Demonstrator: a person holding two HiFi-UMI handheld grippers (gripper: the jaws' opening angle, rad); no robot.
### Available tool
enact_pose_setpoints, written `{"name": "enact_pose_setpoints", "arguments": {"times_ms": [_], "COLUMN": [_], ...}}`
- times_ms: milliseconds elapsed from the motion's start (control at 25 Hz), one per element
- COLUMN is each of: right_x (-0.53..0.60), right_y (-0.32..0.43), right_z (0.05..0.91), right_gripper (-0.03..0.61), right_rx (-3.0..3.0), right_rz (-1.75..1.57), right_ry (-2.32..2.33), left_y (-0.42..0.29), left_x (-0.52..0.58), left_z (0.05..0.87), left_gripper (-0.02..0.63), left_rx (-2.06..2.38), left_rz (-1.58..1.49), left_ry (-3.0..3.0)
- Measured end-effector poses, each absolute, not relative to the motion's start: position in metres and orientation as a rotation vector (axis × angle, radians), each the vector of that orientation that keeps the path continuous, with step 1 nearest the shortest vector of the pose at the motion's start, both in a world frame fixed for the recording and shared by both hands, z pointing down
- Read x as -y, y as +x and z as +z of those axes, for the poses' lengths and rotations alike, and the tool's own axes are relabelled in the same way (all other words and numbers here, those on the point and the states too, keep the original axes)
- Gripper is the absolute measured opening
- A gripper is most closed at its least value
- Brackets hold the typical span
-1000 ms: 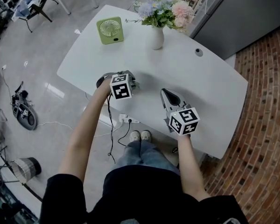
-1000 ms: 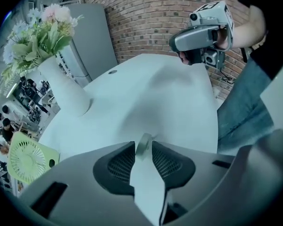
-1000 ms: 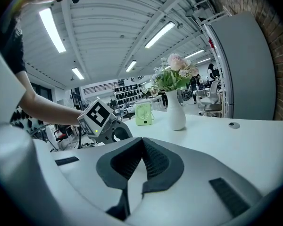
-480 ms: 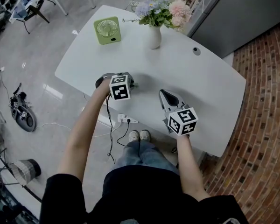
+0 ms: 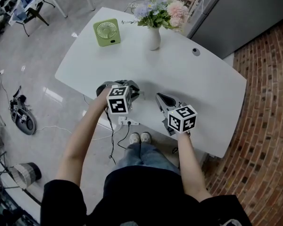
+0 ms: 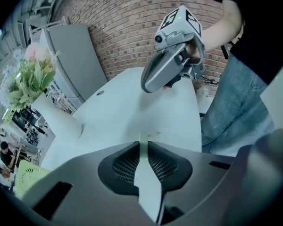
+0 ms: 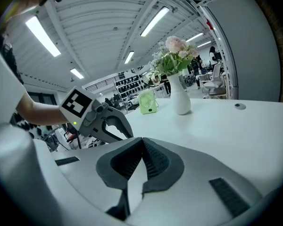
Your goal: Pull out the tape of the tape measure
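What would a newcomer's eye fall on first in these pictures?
The vase of flowers and green fan stand out at the white table's far side. Nearer, the left gripper, whose jaws have just been closing on what looks like a thin pale strip, and the shut right gripper both carry bold marker cubes.

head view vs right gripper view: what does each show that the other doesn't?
Head view only: the person's shoes and jeans. Right gripper view only: the ceiling with its strip lights, and shelving far back. Both: the white table, vase of flowers, green fan, grey cabinet, the right gripper with jaws shut, and the left gripper, whose jaws have just been closing; whether they pinch anything is unclear.
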State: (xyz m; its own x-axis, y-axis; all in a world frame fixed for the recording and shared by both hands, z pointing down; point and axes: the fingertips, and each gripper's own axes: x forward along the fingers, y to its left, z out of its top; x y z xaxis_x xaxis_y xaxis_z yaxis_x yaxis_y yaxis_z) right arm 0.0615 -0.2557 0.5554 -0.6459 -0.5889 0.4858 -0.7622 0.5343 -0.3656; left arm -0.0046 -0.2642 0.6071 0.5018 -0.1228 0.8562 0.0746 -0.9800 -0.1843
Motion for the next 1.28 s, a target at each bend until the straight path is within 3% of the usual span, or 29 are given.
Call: {"name": "enact_pose_setpoints", "arguments": {"times_ms": [440, 680, 1280], "right_x": [0.244, 0.235, 0.229], "right_y": [0.052, 0.047, 0.042], "right_z": [0.590, 0.599, 0.595], "right_gripper": [0.011, 0.051, 0.025], "right_rx": [2.364, 2.318, 2.344], "right_rz": [1.016, 1.133, 1.253], "right_ry": [0.970, 0.865, 0.707], "left_y": [0.018, 0.020, 0.019], "left_x": [0.231, 0.224, 0.216], "left_z": [0.583, 0.578, 0.567], "left_gripper": [0.069, 0.069, 0.069], "left_rx": [0.011, 0.024, 0.058], "left_rz": [-1.371, -1.353, -1.288], "left_ry": [-2.523, -2.512, -2.489]}}
